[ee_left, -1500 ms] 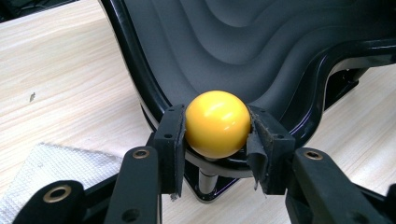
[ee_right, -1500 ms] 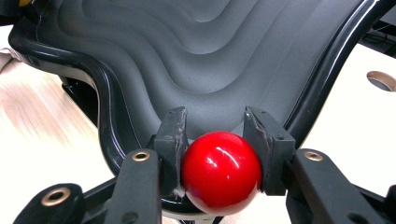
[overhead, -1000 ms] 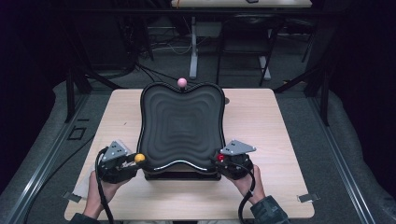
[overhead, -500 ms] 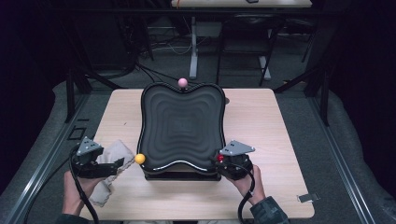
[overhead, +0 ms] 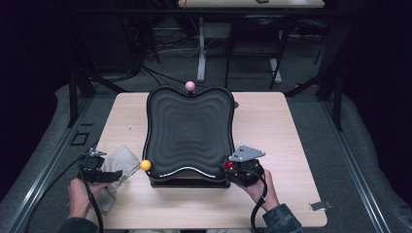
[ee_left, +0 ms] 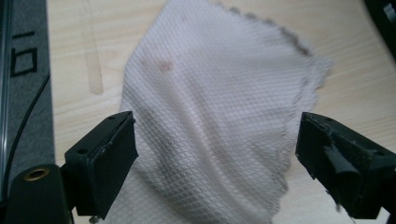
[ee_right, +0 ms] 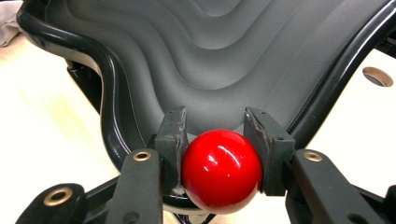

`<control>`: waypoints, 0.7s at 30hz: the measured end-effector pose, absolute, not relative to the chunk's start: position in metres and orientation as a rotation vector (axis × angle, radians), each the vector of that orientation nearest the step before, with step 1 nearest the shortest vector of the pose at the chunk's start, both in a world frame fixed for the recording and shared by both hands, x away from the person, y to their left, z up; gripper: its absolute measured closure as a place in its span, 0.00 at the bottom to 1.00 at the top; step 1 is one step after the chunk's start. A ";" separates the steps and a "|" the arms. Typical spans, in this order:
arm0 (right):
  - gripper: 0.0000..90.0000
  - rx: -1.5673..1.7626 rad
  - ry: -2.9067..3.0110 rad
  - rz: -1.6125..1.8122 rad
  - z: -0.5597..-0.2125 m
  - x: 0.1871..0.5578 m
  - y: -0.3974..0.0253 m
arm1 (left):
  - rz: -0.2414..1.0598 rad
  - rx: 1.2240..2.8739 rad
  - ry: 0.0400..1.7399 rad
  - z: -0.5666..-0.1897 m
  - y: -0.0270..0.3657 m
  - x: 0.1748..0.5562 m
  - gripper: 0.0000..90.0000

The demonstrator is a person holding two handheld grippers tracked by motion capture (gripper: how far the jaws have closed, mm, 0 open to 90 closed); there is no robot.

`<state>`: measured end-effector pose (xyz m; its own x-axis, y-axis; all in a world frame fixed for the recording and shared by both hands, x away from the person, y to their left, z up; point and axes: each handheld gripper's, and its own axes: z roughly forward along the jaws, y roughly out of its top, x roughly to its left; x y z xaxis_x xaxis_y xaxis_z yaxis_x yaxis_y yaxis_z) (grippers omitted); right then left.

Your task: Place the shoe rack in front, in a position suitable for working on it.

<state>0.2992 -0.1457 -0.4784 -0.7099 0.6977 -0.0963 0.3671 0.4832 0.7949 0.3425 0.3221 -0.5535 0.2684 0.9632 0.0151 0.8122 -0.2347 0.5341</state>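
While the black tray [overhead: 188, 131] with its stepped, wavy ridges sits raised on a dark base at the middle of the tabletop [overhead: 272, 126], a glossy red ball [ee_right: 221, 170] at its near right corner is clamped between the jaws of the right claw [ee_right: 219, 135]. A yellow ball [overhead: 145, 165] is seen at the near left corner of the tray and a pink ball [overhead: 190, 86] at the middle of its far rim. No writing or label can be read on any of these things. A pale cloth [ee_left: 210, 116] with a fine diamond weave, a frayed edge and faint reddish spots lies crumpled on the tabletop just left of the tray. The left claw [ee_left: 215, 154] is held above it with jaws spread wide, the cloth lying between them, ungripped. Both claws are held low by hands near the front edge.
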 end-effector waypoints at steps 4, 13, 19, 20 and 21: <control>0.67 0.860 2.336 1.122 -0.479 0.302 -0.146 | 0.476 2.129 1.640 -0.560 0.323 0.348 0.17; 0.67 0.863 2.349 1.131 -0.479 0.303 -0.148 | 0.448 2.085 1.666 -0.566 0.327 0.348 0.32; 0.67 0.847 2.355 1.123 -0.479 0.303 -0.148 | 0.461 2.063 1.666 -0.564 0.327 0.346 0.55; 0.67 0.847 2.355 1.123 -0.479 0.303 -0.148 | 0.466 2.059 1.669 -0.564 0.328 0.346 0.55; 0.67 0.853 2.353 1.119 -0.479 0.303 -0.148 | 0.473 2.054 1.671 -0.564 0.329 0.346 0.59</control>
<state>0.3029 -0.1477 -0.4793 -0.7351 0.6719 -0.0900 0.3541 0.4938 0.7942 0.3460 0.3291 -0.5639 0.2079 0.9780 -0.0164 0.8245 -0.1661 0.5410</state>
